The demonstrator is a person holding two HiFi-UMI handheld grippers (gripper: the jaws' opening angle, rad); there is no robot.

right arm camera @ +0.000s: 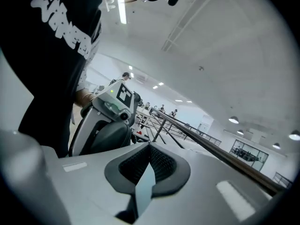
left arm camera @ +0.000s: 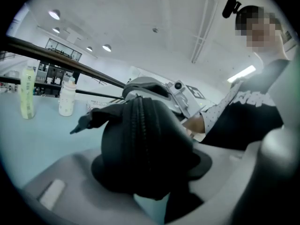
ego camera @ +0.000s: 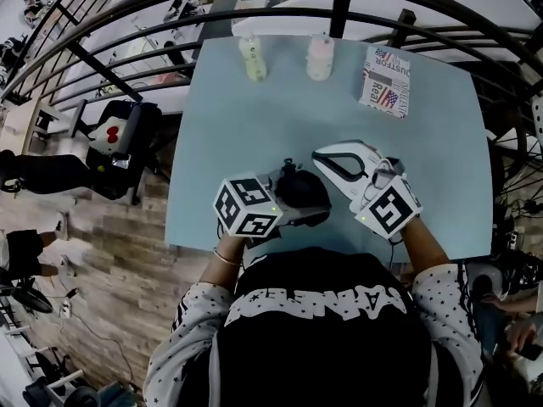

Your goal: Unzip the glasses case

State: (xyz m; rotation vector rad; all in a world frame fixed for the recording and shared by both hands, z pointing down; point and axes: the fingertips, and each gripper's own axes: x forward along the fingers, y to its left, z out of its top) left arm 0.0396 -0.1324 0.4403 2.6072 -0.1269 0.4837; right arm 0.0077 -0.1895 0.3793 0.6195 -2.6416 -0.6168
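Table (ego camera: 254, 134): middle stretch bare, open from left edge to right edge. Far edge: yellow-green bottle (ego camera: 252, 58), pale pink bottle (ego camera: 320, 58), printed packet (ego camera: 383, 80), set apart with gaps between. Behind them: dark railing (ego camera: 339, 7), closing the far side. Near edge: glasses case (ego camera: 305, 192) clamped in left gripper (ego camera: 293, 200), right gripper (ego camera: 327, 159) just beside it, jaws together; narrow room between the two. Person's torso (ego camera: 322, 329) fills the near side.

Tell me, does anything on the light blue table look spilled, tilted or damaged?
Nothing stands out. The yellowish plastic bottle and the pale pink bottle stand upright, the flag-printed cardboard box looks undamaged, and no spill shows on the table. The black zipped glasses case looks intact.
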